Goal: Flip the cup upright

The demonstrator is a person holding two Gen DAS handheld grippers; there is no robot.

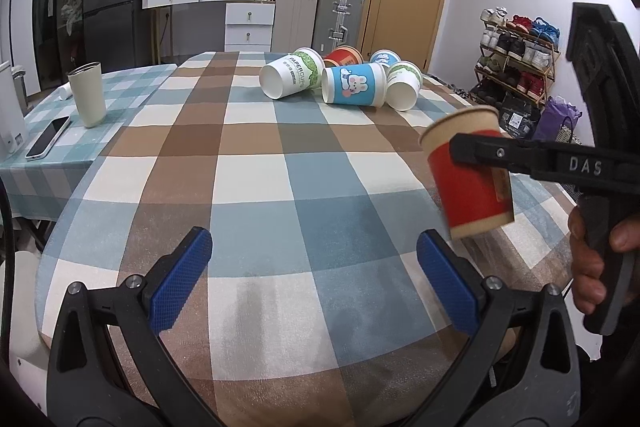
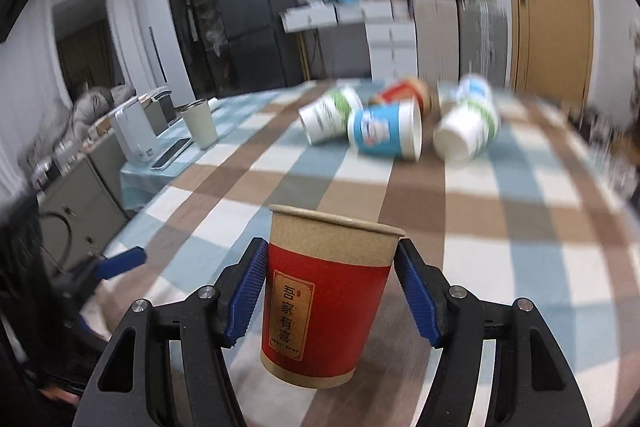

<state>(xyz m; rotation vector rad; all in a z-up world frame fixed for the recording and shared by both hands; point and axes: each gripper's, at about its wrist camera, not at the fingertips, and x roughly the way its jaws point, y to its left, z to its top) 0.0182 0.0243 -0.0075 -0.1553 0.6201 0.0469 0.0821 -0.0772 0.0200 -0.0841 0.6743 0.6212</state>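
1. Blue pads (image 2: 248, 295) of my right tool (image 2: 332, 291) sit closest to the right wrist lens, clamped on the red paper cup (image 2: 324, 303) from both sides, just under its brown rim band. The cup is mouth-up and nearly vertical, leaning slightly.

2. From the left wrist view the same cup (image 1: 468, 175) hangs clear of the worktop (image 1: 256, 183), above its right edge near my side; its base does not look to be touching the cloth.

3. Handling, as I judge it: thin paper, very light, empty, so the wall will dent or go oval under a hard squeeze. The rolled rim is the stiffest part, so a hold high on the body, just under the rim, suits it. The printed sleeve looks smooth enough to slip if I slacken too soon.

4. My right hand (image 1: 588, 259) wraps the trigger handle at the right of the left wrist view, with the tool reaching in level from the right side.

5. My left tool (image 1: 314, 283) is released, pads spread wide with nothing between them, held low over the near edge of the worktop and pointing across it.

6. Farther off, toward the far edge, five paper cups (image 1: 352, 85) lie tipped on their sides in a cluster.

7. On the adjoining surface to the far left stand a tumbler (image 1: 87, 94) and a phone (image 1: 48, 137).
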